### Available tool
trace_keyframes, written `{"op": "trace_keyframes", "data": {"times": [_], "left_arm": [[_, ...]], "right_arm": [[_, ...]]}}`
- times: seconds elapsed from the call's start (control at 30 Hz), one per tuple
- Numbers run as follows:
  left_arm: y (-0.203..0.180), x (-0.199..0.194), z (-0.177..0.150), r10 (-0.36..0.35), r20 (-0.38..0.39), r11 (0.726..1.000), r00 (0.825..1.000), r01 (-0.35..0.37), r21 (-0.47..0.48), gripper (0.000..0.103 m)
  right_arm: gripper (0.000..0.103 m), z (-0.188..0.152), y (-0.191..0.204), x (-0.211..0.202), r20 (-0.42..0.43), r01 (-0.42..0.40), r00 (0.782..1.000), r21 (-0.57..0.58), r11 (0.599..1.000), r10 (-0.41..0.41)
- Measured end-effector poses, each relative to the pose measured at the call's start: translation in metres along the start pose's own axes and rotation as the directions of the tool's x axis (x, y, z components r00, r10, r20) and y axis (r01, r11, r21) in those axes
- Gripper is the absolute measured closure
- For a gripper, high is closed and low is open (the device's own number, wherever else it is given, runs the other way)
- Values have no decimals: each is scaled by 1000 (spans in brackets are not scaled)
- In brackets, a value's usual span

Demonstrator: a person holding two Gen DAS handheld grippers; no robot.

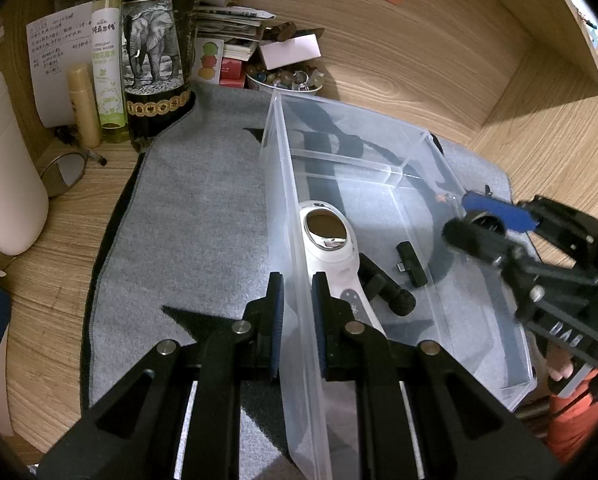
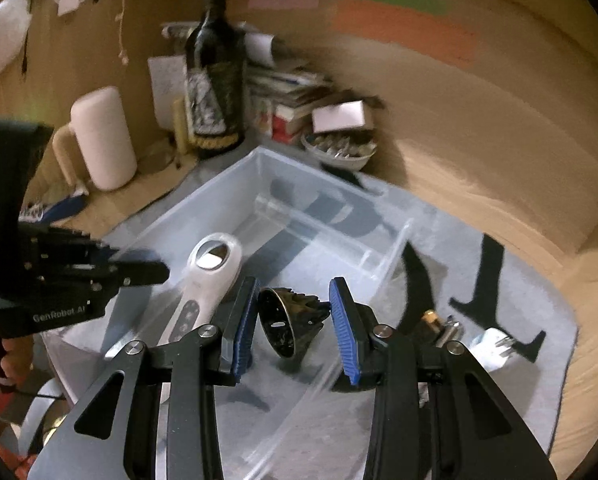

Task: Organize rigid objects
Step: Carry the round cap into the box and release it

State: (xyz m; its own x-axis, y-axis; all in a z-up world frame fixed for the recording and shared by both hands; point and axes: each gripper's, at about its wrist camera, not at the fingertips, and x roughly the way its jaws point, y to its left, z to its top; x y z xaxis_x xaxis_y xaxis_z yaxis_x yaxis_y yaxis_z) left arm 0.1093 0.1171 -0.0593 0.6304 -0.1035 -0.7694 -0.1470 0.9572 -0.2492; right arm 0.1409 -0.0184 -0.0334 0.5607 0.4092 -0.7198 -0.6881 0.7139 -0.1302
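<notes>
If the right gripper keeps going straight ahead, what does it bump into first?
Probably the dark cone-shaped metal piece sitting between the open right gripper fingers, above the clear plastic box. Whether it has dropped free is unclear; depth is hard to judge.

The clear, smooth plastic storage bin sits on a matt, fuzzy grey cloth mat over a wood-grain desk. Inside the bin there's a glossy white plastic handheld device with a shiny mirror-like oval window, and a matt black plastic adapter beside it.
</notes>
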Motion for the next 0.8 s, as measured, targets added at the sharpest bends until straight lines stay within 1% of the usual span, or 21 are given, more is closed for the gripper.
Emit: {"op": "trace_keyframes", "data": {"times": [0.33,0.43,0.53,0.63,0.8], "left_arm": [[0,0,0,0,0,1000,1000,0,-2,90],[0,0,0,0,0,1000,1000,0,-2,90],[0,0,0,0,0,1000,1000,0,-1,90],[0,0,0,0,0,1000,1000,0,0,89],[0,0,0,0,1,1000,1000,0,-1,90]], "right_arm": [[70,-10,22,21,-99,-17,995,-81,997,9],[70,-10,23,23,-120,-30,993,-82,996,20],[69,-10,24,22,-121,-28,993,-80,996,18],[65,-9,22,20,-109,-24,994,-74,997,16],[59,-5,15,7,-63,-9,998,-51,999,6]]}}
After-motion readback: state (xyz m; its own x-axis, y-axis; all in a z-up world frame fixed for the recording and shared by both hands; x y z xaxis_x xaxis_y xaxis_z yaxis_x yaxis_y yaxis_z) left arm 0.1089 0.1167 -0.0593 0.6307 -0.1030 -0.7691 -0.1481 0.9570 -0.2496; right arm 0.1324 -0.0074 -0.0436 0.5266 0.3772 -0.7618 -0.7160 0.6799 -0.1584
